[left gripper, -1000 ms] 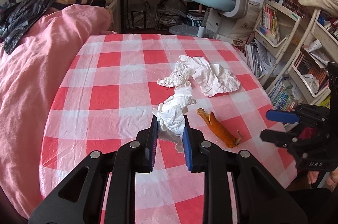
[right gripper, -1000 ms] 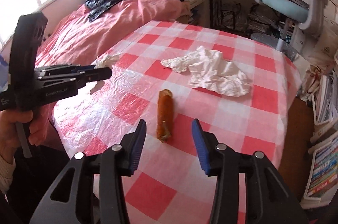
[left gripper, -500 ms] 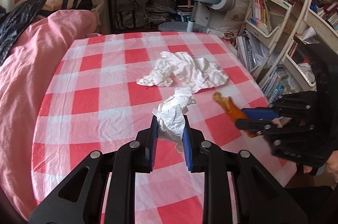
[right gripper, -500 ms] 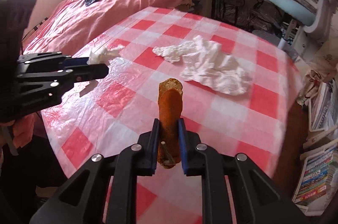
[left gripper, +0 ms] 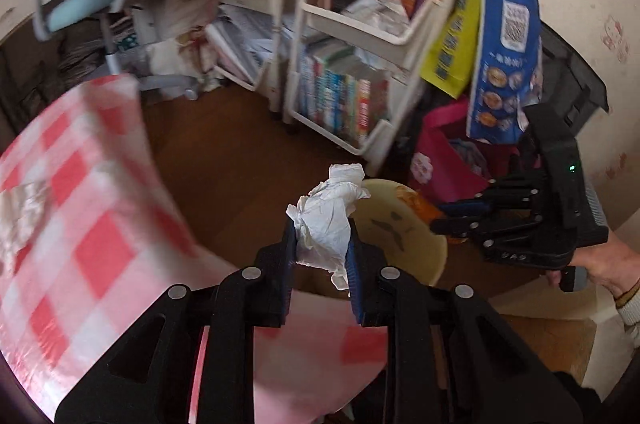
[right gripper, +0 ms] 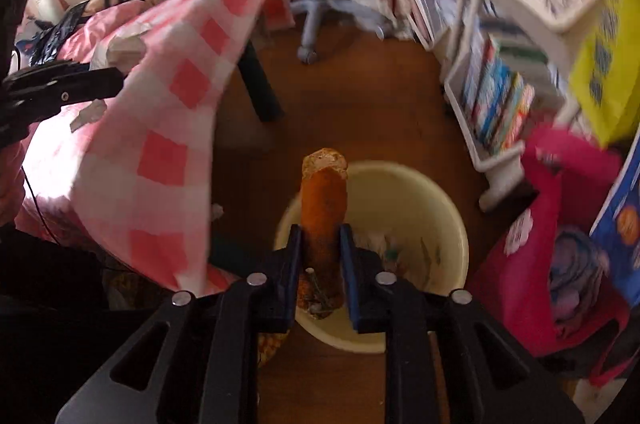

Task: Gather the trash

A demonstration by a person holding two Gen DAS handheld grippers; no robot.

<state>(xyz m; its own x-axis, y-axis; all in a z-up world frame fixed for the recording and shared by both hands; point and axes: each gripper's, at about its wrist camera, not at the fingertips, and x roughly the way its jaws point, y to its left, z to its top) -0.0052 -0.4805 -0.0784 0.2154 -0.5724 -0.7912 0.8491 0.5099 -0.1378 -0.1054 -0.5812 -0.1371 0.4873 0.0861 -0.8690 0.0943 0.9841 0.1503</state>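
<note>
**Both grippers now over the bin, trash in the jaws**

Left wrist view: a second ago this camera faced the checked tabletop; now it looks past the table edge to the floor. The left gripper (left gripper: pixel 322 256) stays clenched on the crumpled tissue (left gripper: pixel 328 220), held just above the cream bin (left gripper: pixel 404 236). The red-checked tablecloth (left gripper: pixel 80 224) hangs at the left, over a brown wooden floor (left gripper: pixel 236 160), with a white bookshelf (left gripper: pixel 360 36) behind. The right gripper (left gripper: pixel 448 218) reaches over the bin's far rim.

Right wrist view: the right gripper (right gripper: pixel 320 264), earlier over the table, is above the bin (right gripper: pixel 452 224). Its jaws are opening, the orange peel (right gripper: pixel 324 220) between them. Scraps lie in the bin; what they are is unclear. A pink bag (right gripper: pixel 540 264) stands beside it.
</note>
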